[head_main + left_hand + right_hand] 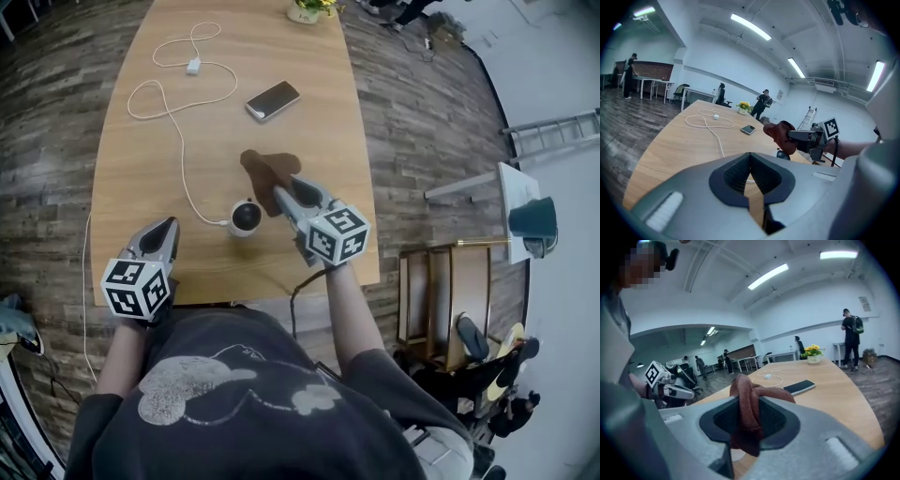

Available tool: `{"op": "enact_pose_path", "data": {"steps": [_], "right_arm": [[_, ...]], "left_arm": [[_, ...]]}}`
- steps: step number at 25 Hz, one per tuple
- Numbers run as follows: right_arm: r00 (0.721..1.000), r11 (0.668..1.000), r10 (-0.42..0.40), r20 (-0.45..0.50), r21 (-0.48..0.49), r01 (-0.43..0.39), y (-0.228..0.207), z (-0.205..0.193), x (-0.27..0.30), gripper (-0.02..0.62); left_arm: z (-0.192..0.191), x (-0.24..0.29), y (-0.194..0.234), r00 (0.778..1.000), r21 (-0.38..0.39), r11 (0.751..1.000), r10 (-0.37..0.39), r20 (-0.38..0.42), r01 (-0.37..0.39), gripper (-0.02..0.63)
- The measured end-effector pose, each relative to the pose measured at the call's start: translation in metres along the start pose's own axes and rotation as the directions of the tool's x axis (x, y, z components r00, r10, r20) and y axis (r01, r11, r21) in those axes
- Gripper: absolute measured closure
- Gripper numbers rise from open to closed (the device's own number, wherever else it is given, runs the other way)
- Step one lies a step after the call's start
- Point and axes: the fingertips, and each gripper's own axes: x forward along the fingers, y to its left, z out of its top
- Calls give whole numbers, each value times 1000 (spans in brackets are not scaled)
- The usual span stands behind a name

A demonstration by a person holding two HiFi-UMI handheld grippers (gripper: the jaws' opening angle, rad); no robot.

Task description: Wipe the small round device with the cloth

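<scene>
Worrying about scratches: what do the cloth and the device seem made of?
Cloth: soft, matte brown fabric, maybe terry or microfibre; it bunches in limp folds. Device: probably hard plastic, with a smooth pale shell and a dark rounded top.

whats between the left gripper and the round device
Only the white cable, which crosses the bare table and runs to the device. The head view shows it, just right of the left gripper.

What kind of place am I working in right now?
Likely an open-plan office or lab: a long wooden table with a phone and cable, more desks behind, and ceiling strip lights over a wide room.
</scene>
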Motion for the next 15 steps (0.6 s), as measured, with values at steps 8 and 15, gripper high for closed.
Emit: {"op": "enact_pose_path", "data": {"steps": [8, 15], "right_arm": [[951, 958, 217, -222, -137, -251, 22, -9, 43, 502], [890, 939, 329, -316, 4, -345, 22, -45, 72, 503]], "left_arm": [[13, 23, 12, 1000, -16, 1000, -24, -6, 24, 588], [9, 22, 29, 1000, -51, 999, 2, -30, -3, 588]]}}
